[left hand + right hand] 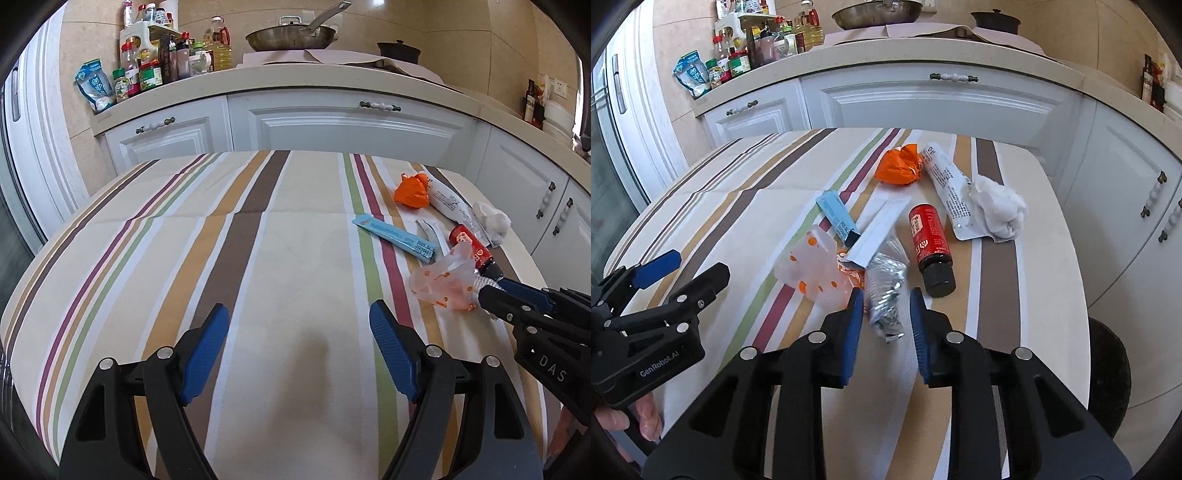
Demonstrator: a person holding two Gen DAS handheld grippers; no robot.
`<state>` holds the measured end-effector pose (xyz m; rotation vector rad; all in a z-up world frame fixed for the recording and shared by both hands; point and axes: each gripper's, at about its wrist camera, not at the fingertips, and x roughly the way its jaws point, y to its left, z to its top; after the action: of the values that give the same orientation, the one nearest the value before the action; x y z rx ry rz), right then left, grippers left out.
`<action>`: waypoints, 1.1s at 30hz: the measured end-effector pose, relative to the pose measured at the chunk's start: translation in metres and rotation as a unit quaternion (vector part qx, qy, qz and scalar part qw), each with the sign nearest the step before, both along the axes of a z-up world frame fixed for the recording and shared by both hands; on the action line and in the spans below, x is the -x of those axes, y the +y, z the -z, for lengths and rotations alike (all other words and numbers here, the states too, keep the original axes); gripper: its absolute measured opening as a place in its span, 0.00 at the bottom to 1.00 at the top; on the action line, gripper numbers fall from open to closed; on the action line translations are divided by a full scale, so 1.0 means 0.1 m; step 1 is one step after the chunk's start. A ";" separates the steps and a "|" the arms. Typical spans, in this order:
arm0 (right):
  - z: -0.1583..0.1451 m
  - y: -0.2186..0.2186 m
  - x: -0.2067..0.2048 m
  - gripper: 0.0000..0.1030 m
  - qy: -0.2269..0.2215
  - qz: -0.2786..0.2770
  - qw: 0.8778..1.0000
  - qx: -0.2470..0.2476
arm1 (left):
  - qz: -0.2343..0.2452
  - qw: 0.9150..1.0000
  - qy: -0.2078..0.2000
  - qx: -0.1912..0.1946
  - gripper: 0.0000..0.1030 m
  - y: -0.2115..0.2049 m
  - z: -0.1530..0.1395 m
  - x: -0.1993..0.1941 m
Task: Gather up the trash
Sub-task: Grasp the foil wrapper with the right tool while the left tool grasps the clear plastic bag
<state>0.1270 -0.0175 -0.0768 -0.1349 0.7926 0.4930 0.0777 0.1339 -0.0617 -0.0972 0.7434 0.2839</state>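
Trash lies on a striped tablecloth [768, 206]. In the right wrist view I see a crumpled silver foil wrapper [886, 291], a clear plastic bag with orange dots [816, 269], a red-labelled dark bottle [931, 243], a blue sachet [836, 216], a white paper strip [882, 225], an orange wrapper [899, 166], a white tube [949, 188] and a white tissue wad [999, 210]. My right gripper [884, 314] is open, its pads either side of the foil wrapper's near end. My left gripper [299, 347] is open and empty over bare cloth, left of the trash.
White kitchen cabinets [347, 125] and a counter with bottles and jars [155, 62], a wok [291, 35] and a dark pot [399, 50] stand behind the table. A dark round bin [1108, 373] sits on the floor right of the table edge.
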 end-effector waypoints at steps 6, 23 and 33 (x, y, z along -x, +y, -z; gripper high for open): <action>-0.04 -0.01 0.04 0.16 -0.012 -0.005 1.000 -0.006 | 0.009 1.000 0.001 0.002 0.74 -0.06 0.00 0.00; -0.33 -0.49 0.30 0.16 -0.070 0.015 0.997 -0.042 | 0.056 0.998 0.007 0.017 0.76 -0.52 -0.04 -0.15; -0.33 -0.90 0.27 0.16 -0.078 0.046 0.994 -0.059 | 0.063 0.998 0.012 0.020 0.78 -0.76 -0.02 -0.38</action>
<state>0.0999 -0.1077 -0.0442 -0.0277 0.6118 0.4359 0.1162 0.0583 -0.0594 -0.0846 0.7768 0.1497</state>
